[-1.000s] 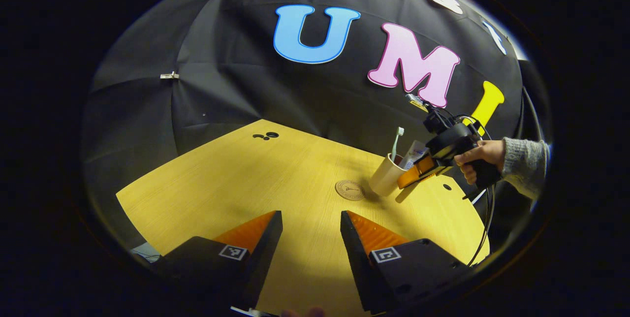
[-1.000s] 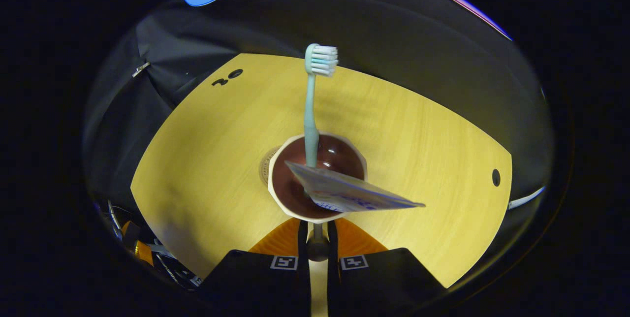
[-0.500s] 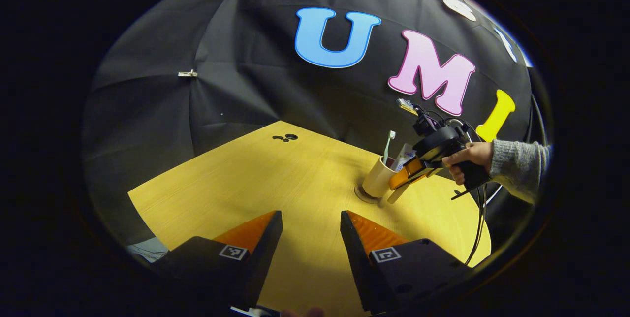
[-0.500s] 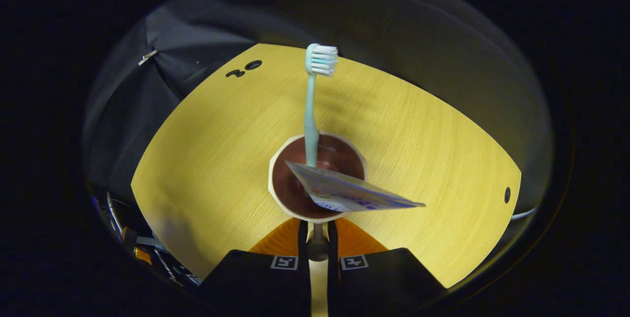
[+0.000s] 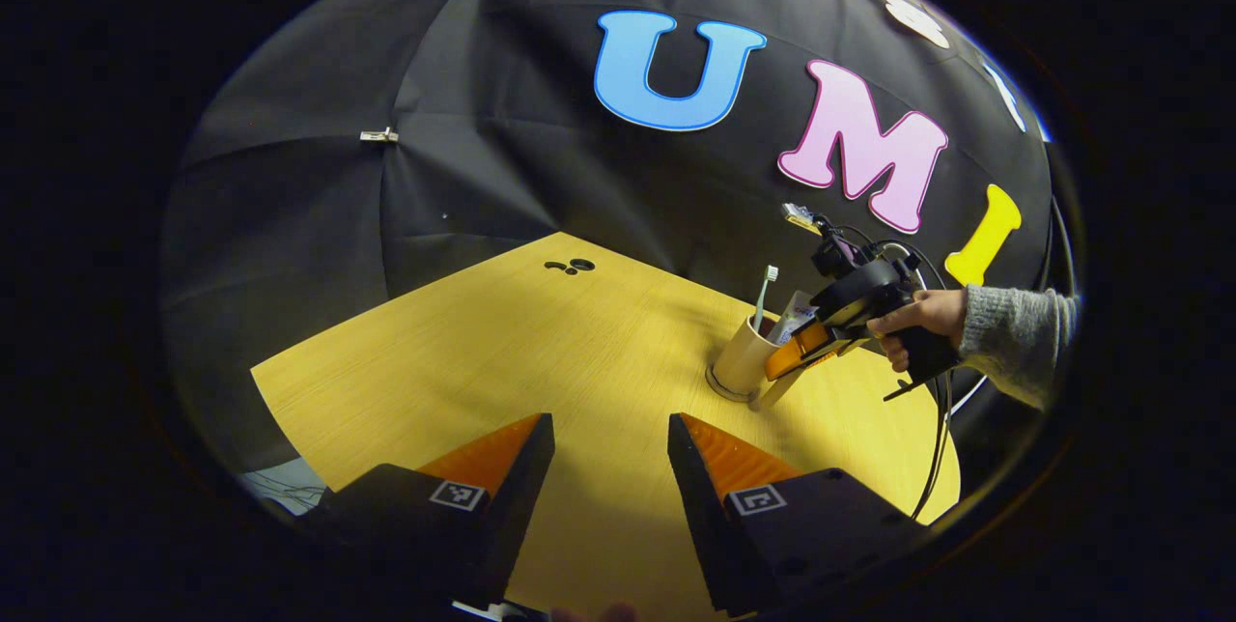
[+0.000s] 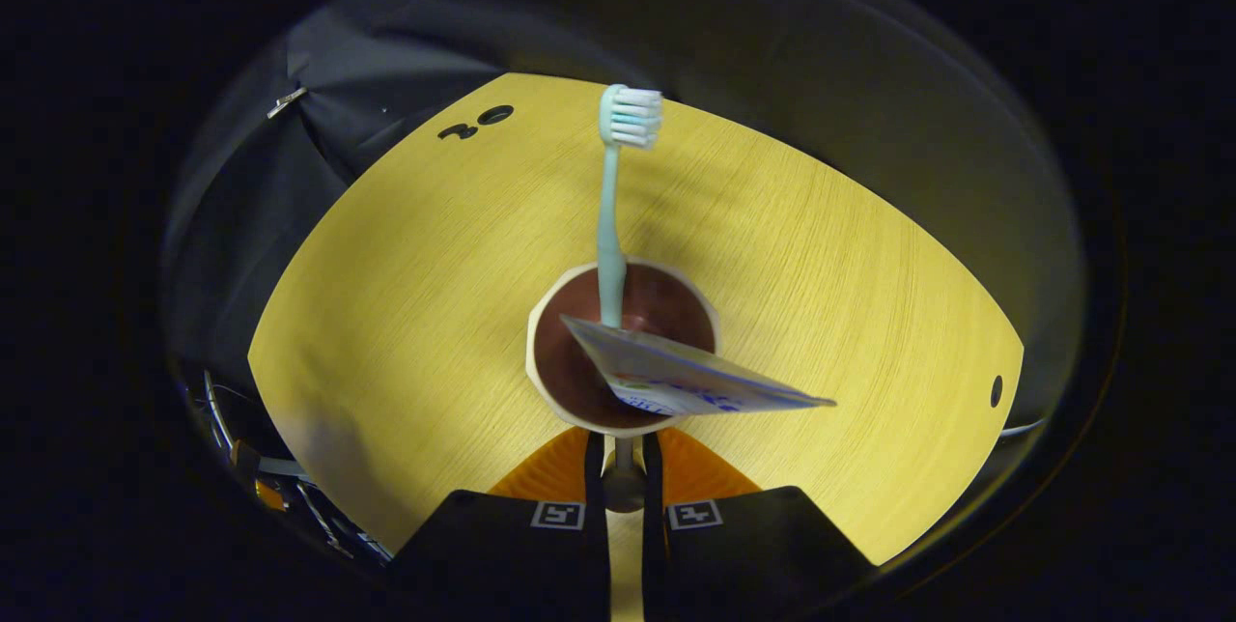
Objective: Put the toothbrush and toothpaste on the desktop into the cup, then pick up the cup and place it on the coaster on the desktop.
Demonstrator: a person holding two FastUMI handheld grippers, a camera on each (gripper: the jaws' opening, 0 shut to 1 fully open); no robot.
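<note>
A beige cup (image 5: 742, 363) stands on the round brown coaster (image 5: 716, 383) at the desk's right side. A pale green toothbrush (image 5: 764, 287) and a white toothpaste tube (image 5: 796, 317) stick out of it. A hand (image 5: 919, 317) holds my right gripper (image 5: 784, 369) against the cup's right side. In the right gripper view I look down into the cup (image 6: 543, 356) with the toothbrush (image 6: 608, 216) upright and the toothpaste (image 6: 681, 381) lying across the rim. My right gripper (image 6: 625, 456) is shut on the cup's thin handle. My left gripper (image 5: 610, 431) hovers open over the near desk.
The yellow wooden desk (image 5: 502, 352) has small dark holes near its far corner (image 5: 570, 266) and a hole by the right edge (image 6: 996, 390). A black cable (image 5: 939, 453) hangs off the right edge. Black cloth walls stand close behind.
The right gripper carried the cup leftward from beside the coaster and lowered it onto the coaster, which now sits under the cup. The left gripper stayed open over the near desk.
</note>
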